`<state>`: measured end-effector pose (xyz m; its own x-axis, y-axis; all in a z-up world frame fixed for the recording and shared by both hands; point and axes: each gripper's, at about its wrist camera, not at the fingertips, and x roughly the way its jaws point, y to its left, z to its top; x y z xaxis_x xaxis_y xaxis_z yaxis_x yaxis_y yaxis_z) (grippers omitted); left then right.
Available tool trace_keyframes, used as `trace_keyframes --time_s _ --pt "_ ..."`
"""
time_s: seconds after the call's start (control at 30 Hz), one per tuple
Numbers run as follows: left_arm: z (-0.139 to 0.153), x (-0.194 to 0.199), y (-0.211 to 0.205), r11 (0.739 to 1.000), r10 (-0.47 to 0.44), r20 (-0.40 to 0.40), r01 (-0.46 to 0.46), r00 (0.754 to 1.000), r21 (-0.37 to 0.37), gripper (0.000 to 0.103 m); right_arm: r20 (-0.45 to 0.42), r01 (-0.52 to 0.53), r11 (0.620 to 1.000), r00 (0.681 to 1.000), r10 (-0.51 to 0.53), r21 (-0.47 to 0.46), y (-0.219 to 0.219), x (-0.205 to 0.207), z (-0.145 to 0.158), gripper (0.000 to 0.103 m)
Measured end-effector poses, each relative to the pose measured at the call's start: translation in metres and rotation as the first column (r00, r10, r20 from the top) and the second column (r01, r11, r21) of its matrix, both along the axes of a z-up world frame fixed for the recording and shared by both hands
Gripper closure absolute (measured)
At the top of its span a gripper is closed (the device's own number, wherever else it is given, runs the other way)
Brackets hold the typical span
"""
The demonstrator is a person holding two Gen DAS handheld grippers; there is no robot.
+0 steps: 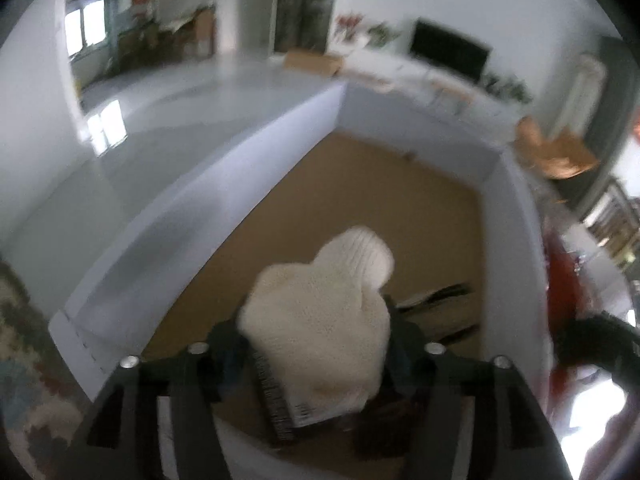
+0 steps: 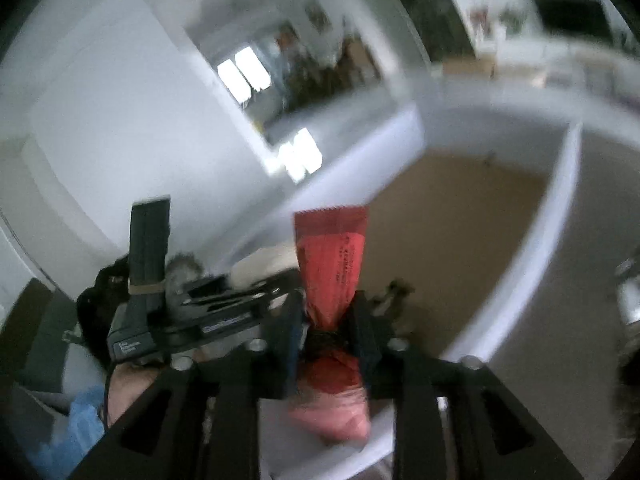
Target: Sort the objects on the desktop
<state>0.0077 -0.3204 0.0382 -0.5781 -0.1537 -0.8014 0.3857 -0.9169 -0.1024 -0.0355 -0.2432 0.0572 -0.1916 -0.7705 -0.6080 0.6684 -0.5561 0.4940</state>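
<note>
A: What is on the left side?

B: The left gripper (image 1: 316, 342) hangs over a box (image 1: 240, 184) with white walls and a brown floor. Its fingers (image 1: 224, 344) grip a white knitted piece (image 1: 320, 300). The soft cloth fills the gap and touches both of them. A paper tag (image 1: 296, 404) with a barcode hangs from its lower edge.

A: Is the piece already in the box?

B: No, it is above the brown floor, near the closer wall. The picture is blurred, so I cannot tell how firmly it is pressed.

A: And further to the right?

B: In the right wrist view a hand (image 2: 128, 384) with a blue sleeve (image 2: 80, 432) holds the other tool at the left edge. In the middle, the right gripper (image 2: 328, 320) has its fingers closed on a red packet (image 2: 332, 248). The packet is squeezed narrow between them. Its upper end stands up over the rim of the same box, and the brown floor lies just to the right of it.
</note>
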Motion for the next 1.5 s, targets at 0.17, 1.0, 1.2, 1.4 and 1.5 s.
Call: trace_keyframes --time_s 0.17,1.0,1.2,1.4,1.5 --pt "0.001 0.031 -0.009 0.998 0.051 -0.096 -0.048 0.994 0.026 0.027 -0.031 0.047 0.997 0.998 -0.048 -0.054 0.022 0.007 -0.007 0.024" --pt "-0.017 0.006 0.31 0.823 -0.566 -0.029 0.562 0.824 -0.08 0.004 -0.226 0.682 0.645 0.727 -0.648 0.344 0.393 0.067 -0.111 0.005" --pt "-0.066 -0.024 0.351 0.808 -0.586 0.092 0.589 0.805 -0.013 0.004 -0.277 0.612 0.651 0.788 -0.55 0.449 0.369 0.073 -0.112 0.0" --pt "-0.076 -0.055 0.369 0.817 -0.565 0.13 0.575 0.815 -0.051 0.003 -0.275 0.612 0.653 0.788 -0.551 0.447 0.371 0.077 -0.111 0.0" --pt "-0.068 -0.075 0.367 0.845 -0.534 0.113 0.534 0.838 0.036 0.003 -0.274 0.612 0.653 0.788 -0.551 0.446 0.37 0.076 -0.111 0.0"
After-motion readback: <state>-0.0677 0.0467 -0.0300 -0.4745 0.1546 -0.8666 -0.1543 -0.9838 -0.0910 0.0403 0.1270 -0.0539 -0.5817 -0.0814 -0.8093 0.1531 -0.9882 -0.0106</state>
